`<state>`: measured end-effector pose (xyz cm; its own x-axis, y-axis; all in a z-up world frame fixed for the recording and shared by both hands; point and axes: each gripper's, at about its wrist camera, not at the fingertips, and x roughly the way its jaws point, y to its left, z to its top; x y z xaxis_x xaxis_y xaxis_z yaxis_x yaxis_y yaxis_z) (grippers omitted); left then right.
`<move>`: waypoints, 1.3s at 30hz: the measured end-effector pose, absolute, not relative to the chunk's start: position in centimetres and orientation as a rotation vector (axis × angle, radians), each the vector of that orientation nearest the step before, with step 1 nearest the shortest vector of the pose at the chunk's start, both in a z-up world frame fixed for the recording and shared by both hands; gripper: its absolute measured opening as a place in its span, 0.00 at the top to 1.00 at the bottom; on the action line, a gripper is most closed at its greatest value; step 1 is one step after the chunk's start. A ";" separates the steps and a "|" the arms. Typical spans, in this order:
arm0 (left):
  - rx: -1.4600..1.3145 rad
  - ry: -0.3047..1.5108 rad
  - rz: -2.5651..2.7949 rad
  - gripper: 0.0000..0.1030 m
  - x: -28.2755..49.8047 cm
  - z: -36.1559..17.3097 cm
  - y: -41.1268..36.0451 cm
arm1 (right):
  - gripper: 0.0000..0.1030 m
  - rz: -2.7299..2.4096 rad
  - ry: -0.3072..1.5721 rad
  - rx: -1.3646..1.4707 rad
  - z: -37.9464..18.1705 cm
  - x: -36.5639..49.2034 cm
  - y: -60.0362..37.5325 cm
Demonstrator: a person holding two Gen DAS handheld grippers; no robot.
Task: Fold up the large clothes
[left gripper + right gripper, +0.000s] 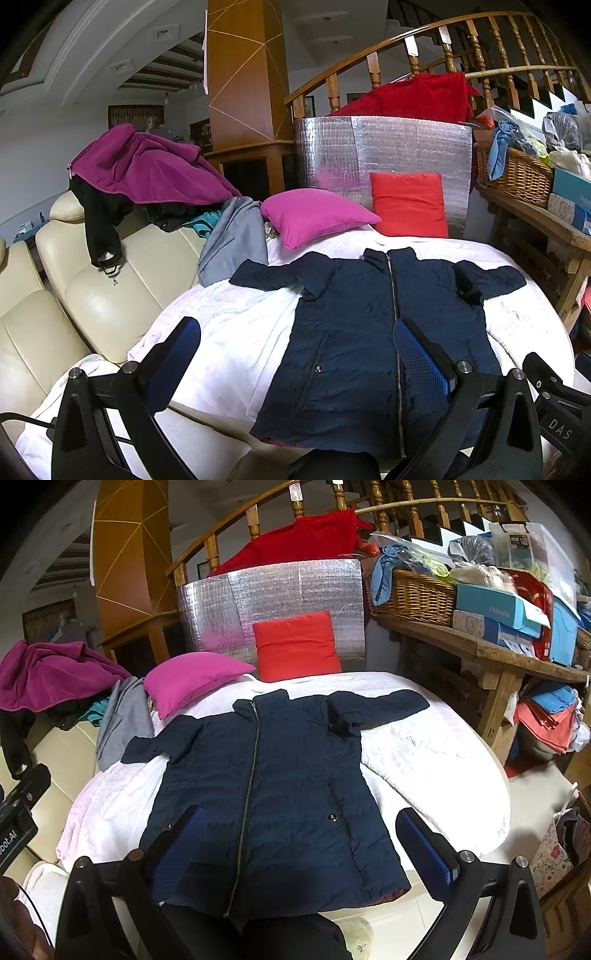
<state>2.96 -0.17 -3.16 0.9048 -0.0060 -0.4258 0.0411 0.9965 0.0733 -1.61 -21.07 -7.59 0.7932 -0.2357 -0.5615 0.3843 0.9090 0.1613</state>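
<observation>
A navy zip-up padded jacket [369, 332] lies flat, front up, on a white blanket [229, 325], both sleeves spread out to the sides. It also shows in the right wrist view [273, 794]. My left gripper [295, 332] is open and empty, held above the jacket's hem and the blanket to its left. My right gripper [299, 823] is open and empty, held above the jacket's hem.
A magenta cushion [314, 214] and a red cushion [408, 203] lie beyond the collar against a silver panel [388, 147]. A cream sofa [92, 295] with piled clothes [147, 170] stands left. A cluttered wooden shelf [480, 646] with a wicker basket [413, 598] stands right.
</observation>
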 end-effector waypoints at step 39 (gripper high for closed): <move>-0.021 0.778 -0.092 0.00 22.1 -10.1 -4.5 | 0.00 -0.260 0.501 0.501 -8.9 10.1 -33.1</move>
<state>22.09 -4.52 -10.13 0.7084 -0.0903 -0.7000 0.0745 0.9958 -0.0531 10.10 -33.12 -8.88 0.8482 -0.1165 -0.5167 0.3557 0.8481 0.3927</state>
